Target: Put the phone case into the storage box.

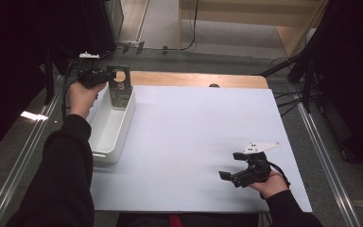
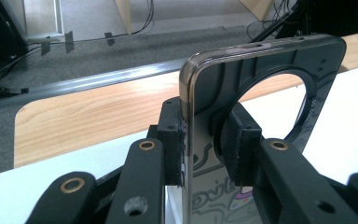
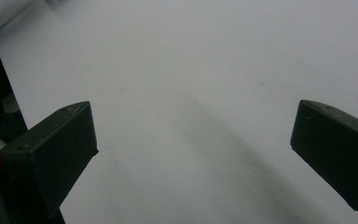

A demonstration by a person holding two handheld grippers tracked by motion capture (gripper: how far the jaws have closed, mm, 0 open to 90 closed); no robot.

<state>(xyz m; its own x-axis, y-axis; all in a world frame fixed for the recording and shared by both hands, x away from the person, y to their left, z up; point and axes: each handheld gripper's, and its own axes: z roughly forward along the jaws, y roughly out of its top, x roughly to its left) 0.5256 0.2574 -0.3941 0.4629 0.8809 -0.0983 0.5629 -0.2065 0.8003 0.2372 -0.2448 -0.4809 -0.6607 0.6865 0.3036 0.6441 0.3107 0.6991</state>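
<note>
Surface: white tabletop [image 1: 194, 142], mostly bare, with a strip of bare wood [image 1: 194, 79] along the far edge.
Room: grey carpet beyond the table, metal rails [image 1: 324, 156] on the floor at left and right, light wooden furniture [image 1: 283, 19] at the far side, dark cables [image 1: 288, 101] on the floor at far right.
Tray: white oblong tray [image 1: 105, 137] at the left edge of the table, running near to far.
Phone case: dark phone case [image 1: 119, 92] with a round cut-out, upright over the far end of the tray; in the left gripper view seen edge-on [image 2: 261, 84], printed pattern on its lower part.
Left gripper: [image 1: 105, 76] at far left, clenched on the phone case, one pad on each face [image 2: 200, 144].
Right gripper: [image 1: 231, 165] near right, just above the tabletop, well apart from the tray; released, jaws wide with nothing between them [image 3: 193, 140].
In the way: nothing on the white top between the two grippers.
Small dark spot: [image 1: 213, 85] on the wood strip at the far edge, too small to tell.
</note>
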